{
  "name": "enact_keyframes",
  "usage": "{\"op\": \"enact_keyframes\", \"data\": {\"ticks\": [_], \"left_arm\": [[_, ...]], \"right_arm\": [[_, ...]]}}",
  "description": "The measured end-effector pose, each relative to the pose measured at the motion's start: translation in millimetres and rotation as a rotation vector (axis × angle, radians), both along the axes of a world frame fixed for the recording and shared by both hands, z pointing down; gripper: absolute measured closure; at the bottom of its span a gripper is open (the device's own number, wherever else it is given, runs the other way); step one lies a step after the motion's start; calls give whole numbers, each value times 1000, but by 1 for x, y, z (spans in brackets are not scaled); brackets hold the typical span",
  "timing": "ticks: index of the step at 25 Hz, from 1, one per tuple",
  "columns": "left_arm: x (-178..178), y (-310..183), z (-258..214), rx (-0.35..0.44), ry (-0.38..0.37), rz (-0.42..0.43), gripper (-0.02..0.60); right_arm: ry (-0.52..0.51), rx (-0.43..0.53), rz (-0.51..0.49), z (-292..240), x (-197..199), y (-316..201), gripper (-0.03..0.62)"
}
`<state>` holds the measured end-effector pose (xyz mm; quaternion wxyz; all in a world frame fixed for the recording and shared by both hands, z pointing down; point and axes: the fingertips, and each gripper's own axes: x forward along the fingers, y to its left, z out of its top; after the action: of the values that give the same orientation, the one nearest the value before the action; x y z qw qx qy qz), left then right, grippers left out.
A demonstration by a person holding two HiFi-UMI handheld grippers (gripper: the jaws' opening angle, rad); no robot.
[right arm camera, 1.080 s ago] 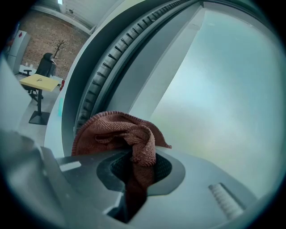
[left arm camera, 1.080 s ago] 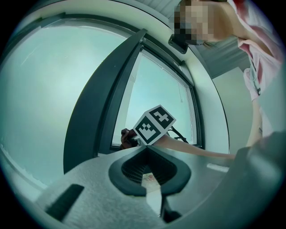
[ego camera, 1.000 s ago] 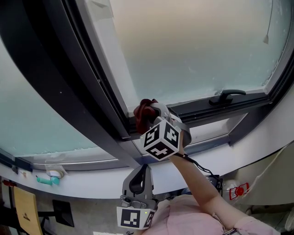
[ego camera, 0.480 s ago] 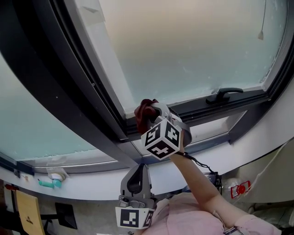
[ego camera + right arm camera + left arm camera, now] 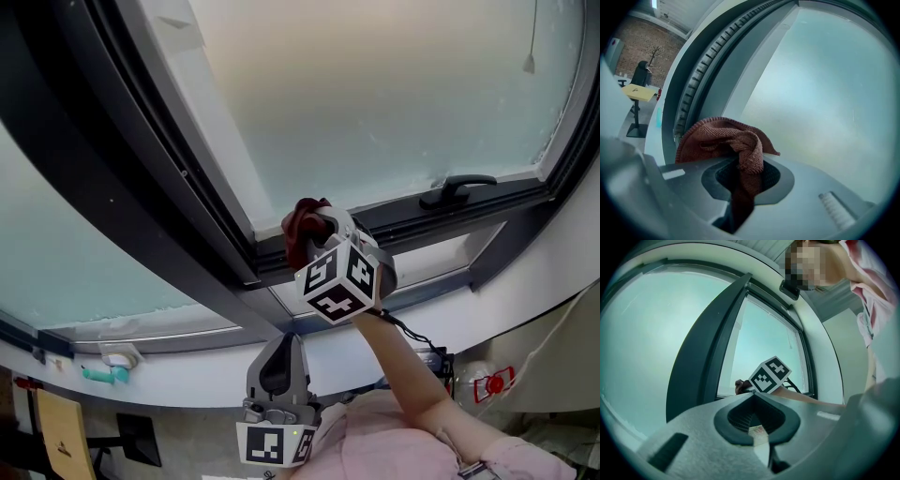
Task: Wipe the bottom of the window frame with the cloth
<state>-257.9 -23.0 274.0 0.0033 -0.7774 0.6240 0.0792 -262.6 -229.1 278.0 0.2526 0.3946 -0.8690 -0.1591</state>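
I am holding my right gripper (image 5: 317, 228) at the left end of the bottom rail (image 5: 412, 223) of the window frame. Its jaws are clamping the red-brown cloth (image 5: 723, 137), which is bunching into the corner and probably touching it. I judge the wipe barely begun, with the rail toward the handle (image 5: 457, 190) left to do. My left gripper (image 5: 286, 349) is hanging low, jaws together and empty.

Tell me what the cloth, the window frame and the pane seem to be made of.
Cloth: reddish-brown fabric, probably microfibre or terry; a looped, knobbly weave shows. Window frame: dark, smooth and matt, likely painted metal or plastic. Pane: frosted glass, by its pale, cloudy look.
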Motion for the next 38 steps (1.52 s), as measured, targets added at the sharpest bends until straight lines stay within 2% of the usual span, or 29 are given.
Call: {"op": "enact_keyframes", "data": {"ticks": [8,13,17,22,27,38], "left_arm": [[-6,4,-2,30,50,-31,581],[0,5,4,10,49,-25,581],[-2,10,7,-19,56,-39,581],[-15,10,-8,41,34,-73,581],[-21,20,0,24,51,-96,581],[1,9,12,-27,51,-33,581]], "right_arm": [[-22,-15,37,0,22,-9,542],[-30,-25,41,1,31,-10,542],[-24,-37,39,4,33,-8,542],[-40,-17,30,-3,27,-18,542],[-30,3,41,0,26,-15,542],[-36,6,17,-2,29,-10,542]]}}
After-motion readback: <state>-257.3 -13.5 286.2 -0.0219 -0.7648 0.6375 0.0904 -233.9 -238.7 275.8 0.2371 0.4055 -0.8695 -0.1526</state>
